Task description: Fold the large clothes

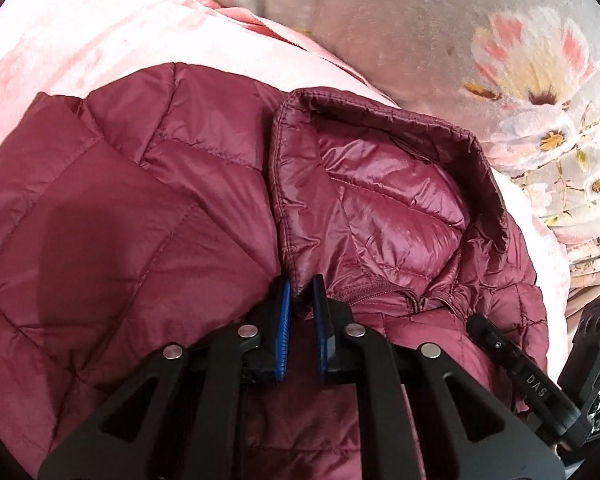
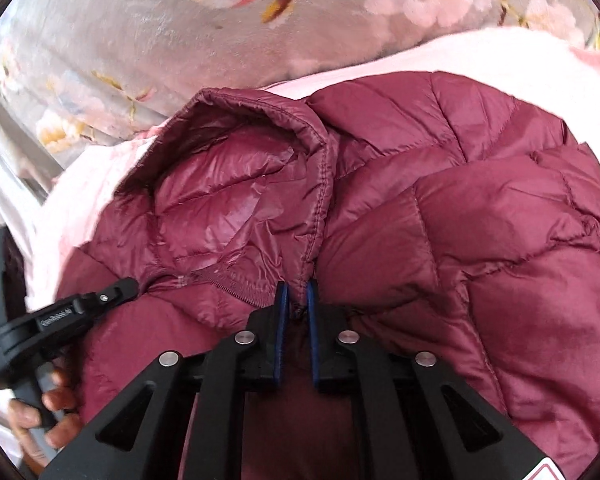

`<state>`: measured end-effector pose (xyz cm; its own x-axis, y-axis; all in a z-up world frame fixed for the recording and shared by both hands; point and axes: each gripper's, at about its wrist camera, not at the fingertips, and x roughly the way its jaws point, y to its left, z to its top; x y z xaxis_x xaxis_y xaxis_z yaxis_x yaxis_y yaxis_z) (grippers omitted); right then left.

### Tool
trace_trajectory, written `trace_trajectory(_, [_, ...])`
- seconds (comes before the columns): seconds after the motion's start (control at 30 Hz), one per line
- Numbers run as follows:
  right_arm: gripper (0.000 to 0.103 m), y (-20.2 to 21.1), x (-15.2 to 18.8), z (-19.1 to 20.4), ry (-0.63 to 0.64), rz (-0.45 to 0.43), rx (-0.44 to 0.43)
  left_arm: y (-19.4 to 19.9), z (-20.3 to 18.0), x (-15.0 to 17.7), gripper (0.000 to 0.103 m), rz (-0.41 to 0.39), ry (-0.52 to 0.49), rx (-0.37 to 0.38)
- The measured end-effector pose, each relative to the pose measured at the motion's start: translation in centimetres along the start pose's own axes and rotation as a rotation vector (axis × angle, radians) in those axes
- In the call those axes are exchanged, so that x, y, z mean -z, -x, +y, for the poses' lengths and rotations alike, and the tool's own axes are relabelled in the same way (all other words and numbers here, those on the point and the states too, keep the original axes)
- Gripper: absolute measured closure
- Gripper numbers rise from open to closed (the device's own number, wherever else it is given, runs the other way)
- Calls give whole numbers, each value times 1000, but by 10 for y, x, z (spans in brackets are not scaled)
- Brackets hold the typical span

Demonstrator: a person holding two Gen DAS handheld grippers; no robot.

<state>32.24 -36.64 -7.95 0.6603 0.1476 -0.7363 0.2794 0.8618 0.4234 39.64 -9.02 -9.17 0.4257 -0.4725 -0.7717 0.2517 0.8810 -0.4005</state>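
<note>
A maroon quilted jacket (image 1: 204, 184) lies spread on a pink blanket (image 1: 80, 40), with a grey floral bedcover (image 1: 420, 40) beyond it in the upper part of both views. Its hood (image 1: 380, 184) sits open-side up in the middle of the garment, filling centre-right of the left wrist view and centre-left of the right wrist view.

The left gripper (image 1: 300, 292) has its fingers nearly closed, pinching a thin ridge of jacket fabric at the lower edge of the hood, where the hood seam meets the body. The right gripper (image 2: 297, 294) is likewise almost shut on a fold of the same seam, on the hood's other side. Each appears at the lower edge of the other's view, so the two grips lie close together, flanking the hood base and the short zip (image 2: 236, 284) between them. A hand (image 2: 48, 420) holding the left tool shows at lower left of the right wrist view.

From both sets of fingers the bulk of the jacket extends away toward the top of the frame and outward to each side, shoulder panels left and right of the hood. The coming fold likely turns on this: both grips share the collar line, neither hand clearly nearer, so lifting together should carry the hood end over along the garment's length.
</note>
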Motion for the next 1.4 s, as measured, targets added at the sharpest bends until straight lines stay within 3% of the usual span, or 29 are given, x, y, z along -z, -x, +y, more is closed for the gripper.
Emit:
trace_trajectory(0.07, [82,21,-5,-8,-63,-13,-41,14,5,-2,84,9,29,35])
trace_trajectory(0.1, [81,30,-8,-11,-88,-31,-68,27,10,-7,80,4,63,84])
trace_trajectory(0.17, [68,48,-21,-19,-179,-77,-177,43,16,-21,57,-21,138,150])
trace_trajectory(0.23, [49,52,-38,-28,-301,-107,-294,49,21,-38,41,-40,226,223])
trace_trajectory(0.27, [48,48,-46,-32,-356,-106,-338,46,22,-47,34,-32,281,263])
trace_trajectory(0.33, [48,32,-62,-36,-447,-88,-382,28,21,-69,33,13,374,330])
trace_trajectory(0.43, [48,1,-78,-37,-553,-46,-409,-7,22,-86,33,87,497,335])
trace_trajectory(0.53, [48,-23,-80,-47,-680,-12,-452,-26,22,-95,33,107,537,299])
trace_trajectory(0.6, [52,-32,-81,-53,-708,-8,-405,-34,25,-97,40,110,540,256])
trace_trajectory(0.67, [81,-34,-82,-54,-669,6,-339,-40,24,-97,71,131,511,219])
trace_trajectory(0.77, [94,-29,-88,-36,-422,19,-148,-45,15,-95,99,164,365,96])
trace_trajectory(0.87, [96,-29,-87,-8,-153,14,33,-48,5,-93,103,153,221,-17])
trace_trajectory(1.03, [98,-40,-74,24,120,-21,230,-51,-13,-84,103,101,84,-101])
trace_trajectory(1.07, [98,-41,-72,27,147,-27,250,-49,-13,-83,103,89,70,-106])
trace_trajectory(1.23, [98,-44,-69,33,202,-46,281,1,-25,-85,103,-24,61,50])
trace_trajectory(1.33, [98,-43,-67,32,217,-55,295,2,-30,-101,102,-44,71,34])
trace_trajectory(1.4, [97,-44,-66,30,231,-54,298,-20,-29,-113,101,-2,85,5])
